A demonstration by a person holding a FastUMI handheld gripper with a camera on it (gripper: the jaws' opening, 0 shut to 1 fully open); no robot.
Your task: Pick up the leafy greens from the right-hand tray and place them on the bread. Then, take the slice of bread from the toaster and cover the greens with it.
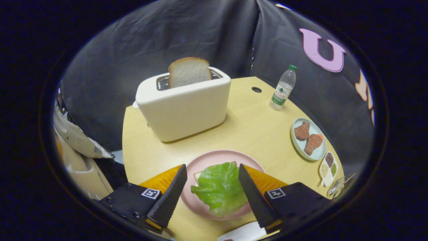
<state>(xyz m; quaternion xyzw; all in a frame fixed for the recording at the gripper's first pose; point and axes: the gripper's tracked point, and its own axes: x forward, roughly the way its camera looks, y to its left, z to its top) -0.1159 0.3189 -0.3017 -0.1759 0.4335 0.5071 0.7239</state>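
Observation:
A green lettuce leaf (219,187) lies on a slice of bread (198,175), of which just a corner peeks out, on a pink plate (214,158). My gripper (212,168) hovers over the plate, open, with the leaf seen between its two fingers and nothing held. Beyond the plate stands a white toaster (184,107) with a slice of bread (189,72) sticking upright out of its slot.
To the right sit a pale tray (309,139) with two brown patties, a small white dish (329,169) of seasonings, a metal utensil (339,184) and a water bottle (283,88). A person's sleeve (75,144) is left of the round wooden table (264,127).

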